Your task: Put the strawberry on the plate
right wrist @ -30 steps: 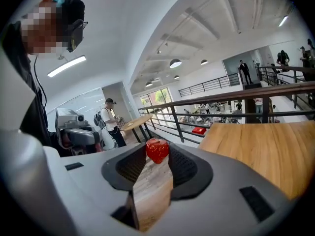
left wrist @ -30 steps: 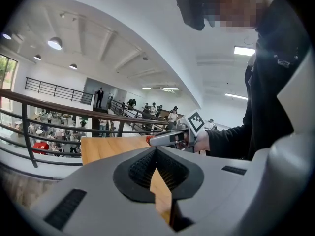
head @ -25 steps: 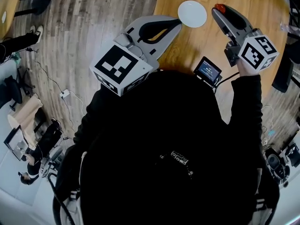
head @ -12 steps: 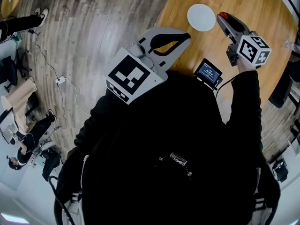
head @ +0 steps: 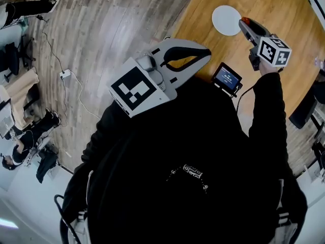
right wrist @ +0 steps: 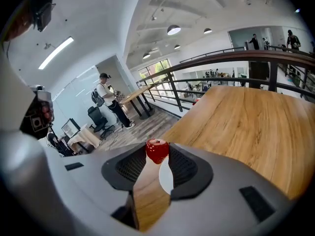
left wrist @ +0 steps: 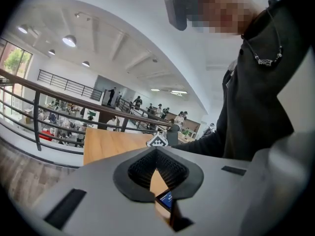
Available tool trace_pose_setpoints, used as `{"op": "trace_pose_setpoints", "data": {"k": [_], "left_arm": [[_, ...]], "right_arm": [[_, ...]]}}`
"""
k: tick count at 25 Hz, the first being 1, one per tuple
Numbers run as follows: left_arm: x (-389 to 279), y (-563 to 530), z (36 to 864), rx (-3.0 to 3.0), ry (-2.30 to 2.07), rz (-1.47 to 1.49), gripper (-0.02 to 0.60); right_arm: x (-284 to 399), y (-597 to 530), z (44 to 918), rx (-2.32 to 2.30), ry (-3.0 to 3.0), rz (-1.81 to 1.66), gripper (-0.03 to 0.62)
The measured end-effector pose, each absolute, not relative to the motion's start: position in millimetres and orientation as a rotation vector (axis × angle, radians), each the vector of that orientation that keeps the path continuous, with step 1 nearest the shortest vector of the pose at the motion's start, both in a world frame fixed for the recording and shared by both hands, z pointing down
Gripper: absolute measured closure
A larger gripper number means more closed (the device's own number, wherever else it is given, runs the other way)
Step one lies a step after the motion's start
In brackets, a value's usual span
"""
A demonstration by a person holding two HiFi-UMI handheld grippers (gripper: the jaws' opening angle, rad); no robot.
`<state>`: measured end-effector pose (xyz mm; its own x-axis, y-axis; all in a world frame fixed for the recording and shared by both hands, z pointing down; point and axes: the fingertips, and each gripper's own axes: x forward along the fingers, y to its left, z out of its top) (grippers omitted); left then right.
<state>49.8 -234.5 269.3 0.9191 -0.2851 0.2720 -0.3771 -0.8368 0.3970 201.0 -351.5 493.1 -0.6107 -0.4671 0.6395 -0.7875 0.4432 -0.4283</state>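
My right gripper [head: 245,22] pinches the strawberry [right wrist: 157,150] at the very tips of its jaws, up above the desk [head: 277,4]. The white plate [head: 226,20] sits at 9 o'clock from the berry, just beside it. I think I should slide over the middle of the plate, go down low, then let go softly so the berry does not roll off. The strawberry is small, red and shiny. My left gripper [head: 205,52] has its jaws pressed together on nothing.

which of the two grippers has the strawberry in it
The right gripper: a small red strawberry is pinched between its jaw tips, close by the round white plate. The left gripper's jaws meet at the tips with nothing between them.
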Motion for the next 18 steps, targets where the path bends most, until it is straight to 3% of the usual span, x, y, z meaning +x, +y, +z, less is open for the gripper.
{"op": "trace_pose_setpoints", "data": {"k": [18], "left_arm": [[24.3,-235.7,277.4,2.388,-0.519,0.085,0.577]], "right_arm": [[214.0,-342.3,588.4,1.01,-2.063,1.109,0.441]]}}
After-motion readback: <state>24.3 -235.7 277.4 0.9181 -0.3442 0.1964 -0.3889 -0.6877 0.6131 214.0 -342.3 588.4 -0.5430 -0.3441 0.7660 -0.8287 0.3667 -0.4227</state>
